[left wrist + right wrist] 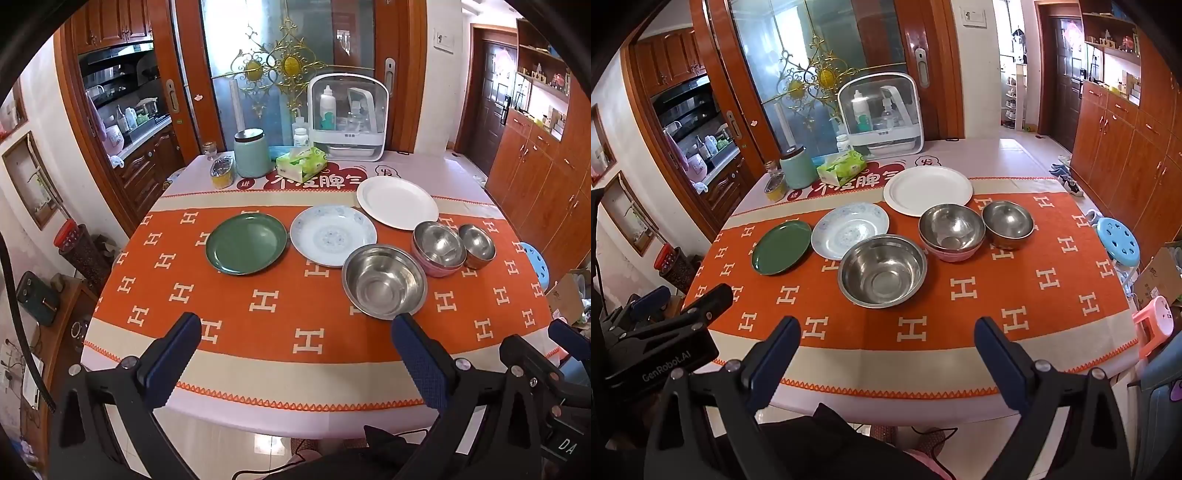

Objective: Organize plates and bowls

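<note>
On the orange cloth lie a green plate (246, 243) (782, 247), a blue-patterned white plate (333, 235) (850, 229) and a plain white plate (397, 200) (928, 189). In front and to the right stand a large steel bowl (384, 281) (882, 270), a steel bowl nested in a pink one (439, 248) (952, 232) and a small steel bowl (477, 246) (1007, 223). My left gripper (295, 328) and right gripper (886, 332) are both open and empty, held over the table's near edge, short of the dishes.
At the table's back stand a mint canister (252, 152), a tissue box (302, 164), a foil-lidded cup (222, 172) and a white dish cabinet (348, 117). A blue stool (1118, 241) and a pink stool (1154, 325) stand to the right.
</note>
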The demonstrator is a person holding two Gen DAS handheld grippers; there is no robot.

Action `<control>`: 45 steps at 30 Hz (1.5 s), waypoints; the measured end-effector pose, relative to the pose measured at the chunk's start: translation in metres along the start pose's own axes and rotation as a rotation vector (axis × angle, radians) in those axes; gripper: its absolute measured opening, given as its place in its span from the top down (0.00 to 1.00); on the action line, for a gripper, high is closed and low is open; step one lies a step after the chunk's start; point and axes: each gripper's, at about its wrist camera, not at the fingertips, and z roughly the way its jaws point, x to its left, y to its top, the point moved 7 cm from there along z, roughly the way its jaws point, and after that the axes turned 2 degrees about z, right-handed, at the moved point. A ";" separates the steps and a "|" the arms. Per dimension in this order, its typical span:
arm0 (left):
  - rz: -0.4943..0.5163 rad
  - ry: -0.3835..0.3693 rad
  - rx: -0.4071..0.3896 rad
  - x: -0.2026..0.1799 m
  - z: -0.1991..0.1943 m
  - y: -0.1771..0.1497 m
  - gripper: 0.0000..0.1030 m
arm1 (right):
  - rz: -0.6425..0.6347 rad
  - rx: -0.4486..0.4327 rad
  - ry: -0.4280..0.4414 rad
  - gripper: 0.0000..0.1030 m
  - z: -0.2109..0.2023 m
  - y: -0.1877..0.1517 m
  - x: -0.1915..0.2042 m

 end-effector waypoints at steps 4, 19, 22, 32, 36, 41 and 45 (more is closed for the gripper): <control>-0.001 -0.001 0.003 0.001 0.001 0.001 0.01 | 0.000 0.000 -0.001 0.07 0.000 0.000 0.001; -0.005 -0.009 0.003 0.001 0.001 0.001 0.01 | -0.001 0.001 -0.005 0.07 0.000 -0.002 0.010; -0.003 -0.014 0.000 -0.001 0.001 0.001 0.01 | 0.000 0.000 -0.009 0.07 -0.001 -0.003 0.012; 0.005 -0.061 -0.008 0.007 0.006 0.004 0.01 | 0.010 -0.006 -0.023 0.07 -0.002 -0.006 0.016; 0.010 -0.079 -0.016 0.015 0.007 0.005 0.01 | 0.015 -0.019 -0.044 0.07 -0.003 -0.006 0.030; 0.019 -0.097 -0.041 0.025 0.007 0.009 0.01 | 0.022 -0.040 -0.068 0.07 -0.004 -0.006 0.033; 0.020 -0.111 -0.053 0.032 0.011 0.014 0.01 | 0.024 -0.052 -0.088 0.07 -0.006 -0.007 0.039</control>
